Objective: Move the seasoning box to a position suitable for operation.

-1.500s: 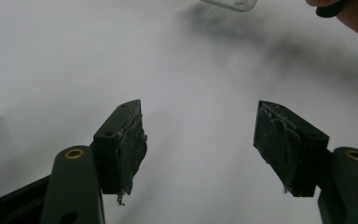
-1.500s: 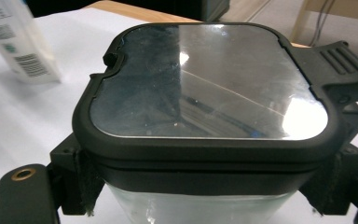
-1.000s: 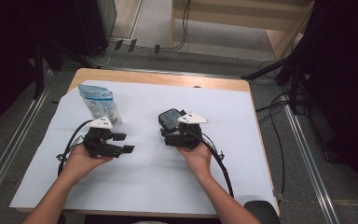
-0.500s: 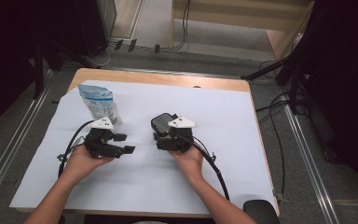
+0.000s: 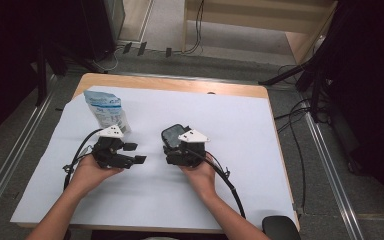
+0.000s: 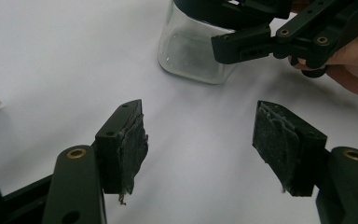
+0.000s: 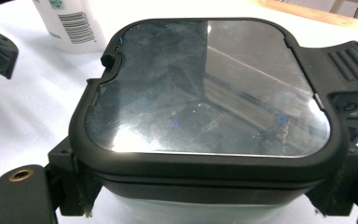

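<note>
The white table cover [image 5: 260,150] lies over a wooden table [image 5: 180,84]. At the far left stands a blue and white pouch [image 5: 103,109]. Its print is too small to read from above. In the right gripper view its top is cut off and a barcode shows on it [image 7: 70,21].

Just in front of the pouch is the left gripper [image 5: 132,153], held in the left hand [image 5: 91,172]. Its jaws stand wide apart with nothing between them. In its own view [image 6: 200,147] the grey pads [image 6: 135,144] look worn and frayed at the edges. Its lower part is cut off by the bottom of the picture.

To the right, near the middle of the table, is the right gripper [image 5: 172,150] in the right hand [image 5: 202,175]. It squeezes a clear glass jar [image 5: 174,136] with a dark lid. In the left gripper view the jar [image 6: 191,51] stands on the white cover and its top is cut off. In the right gripper view the shiny lid [image 7: 205,88] is close up, and the jaws press on the jar's two sides. The glass below the lid is mostly hidden. A latch tab [image 7: 342,63] sticks out at the lid's right edge.

A second ago the right hand and the jar were farther right. Now they are nearer the left gripper. The left gripper and the pouch are in the same spots.
</note>
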`<state>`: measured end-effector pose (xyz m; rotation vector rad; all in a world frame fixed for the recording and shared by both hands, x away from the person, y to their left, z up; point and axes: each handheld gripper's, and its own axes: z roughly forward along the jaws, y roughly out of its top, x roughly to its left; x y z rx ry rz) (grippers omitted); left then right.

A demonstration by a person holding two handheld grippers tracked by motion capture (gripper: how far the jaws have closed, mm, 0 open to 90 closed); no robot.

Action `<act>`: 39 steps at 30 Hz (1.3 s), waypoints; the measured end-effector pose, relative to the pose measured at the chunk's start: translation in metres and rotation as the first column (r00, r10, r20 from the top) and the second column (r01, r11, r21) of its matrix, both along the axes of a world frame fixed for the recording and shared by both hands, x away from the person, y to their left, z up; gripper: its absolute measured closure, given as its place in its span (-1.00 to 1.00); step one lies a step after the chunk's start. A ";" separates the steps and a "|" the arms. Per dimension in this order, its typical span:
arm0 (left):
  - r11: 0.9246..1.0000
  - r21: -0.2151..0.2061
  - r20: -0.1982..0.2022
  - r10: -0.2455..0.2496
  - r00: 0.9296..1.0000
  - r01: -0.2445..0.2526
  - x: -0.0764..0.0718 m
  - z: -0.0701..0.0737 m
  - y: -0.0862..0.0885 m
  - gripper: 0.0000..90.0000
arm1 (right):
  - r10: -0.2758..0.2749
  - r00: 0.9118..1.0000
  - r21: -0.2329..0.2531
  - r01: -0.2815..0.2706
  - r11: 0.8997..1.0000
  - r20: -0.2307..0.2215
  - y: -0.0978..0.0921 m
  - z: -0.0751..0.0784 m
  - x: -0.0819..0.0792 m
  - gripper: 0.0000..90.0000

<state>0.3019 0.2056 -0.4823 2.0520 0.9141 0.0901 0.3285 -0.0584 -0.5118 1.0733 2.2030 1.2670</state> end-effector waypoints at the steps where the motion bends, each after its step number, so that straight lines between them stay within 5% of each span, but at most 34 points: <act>1: 1.000 0.001 0.001 -0.003 1.000 0.003 0.000 0.000 0.000 -0.23 | 0.000 1.000 0.000 0.000 1.000 0.000 0.000 0.000 0.000 -0.67; 10: 1.000 0.005 -0.007 -0.012 1.000 0.012 0.005 0.001 -0.004 -0.23 | 0.013 0.999 -0.010 -0.013 1.000 -0.053 -0.006 0.008 -0.003 -0.68; 21: 1.000 0.010 0.005 -0.019 1.000 0.019 0.013 0.002 -0.008 -0.18 | 0.069 0.996 0.012 -0.068 0.998 -0.063 -0.031 0.028 -0.021 -0.68; 26: 1.000 0.000 0.005 -0.019 1.000 0.019 0.015 0.003 -0.009 0.05 | 0.094 0.994 0.039 -0.092 0.995 -0.061 -0.050 0.037 -0.025 -0.64; 32: 0.999 0.015 0.040 -0.033 0.999 0.032 0.017 0.010 -0.015 0.57 | 0.096 0.994 0.040 -0.094 0.995 -0.050 -0.071 0.043 -0.022 -0.23; 36: 0.999 -0.034 0.002 -0.036 0.999 0.036 0.021 0.015 -0.016 0.92 | 0.093 0.994 0.061 -0.089 0.994 -0.061 -0.092 0.048 -0.012 0.25; 39: 0.999 -0.037 -0.020 -0.034 0.999 0.033 0.022 0.018 -0.018 0.98 | 0.105 0.991 0.076 -0.098 0.992 -0.084 -0.099 0.047 -0.005 0.40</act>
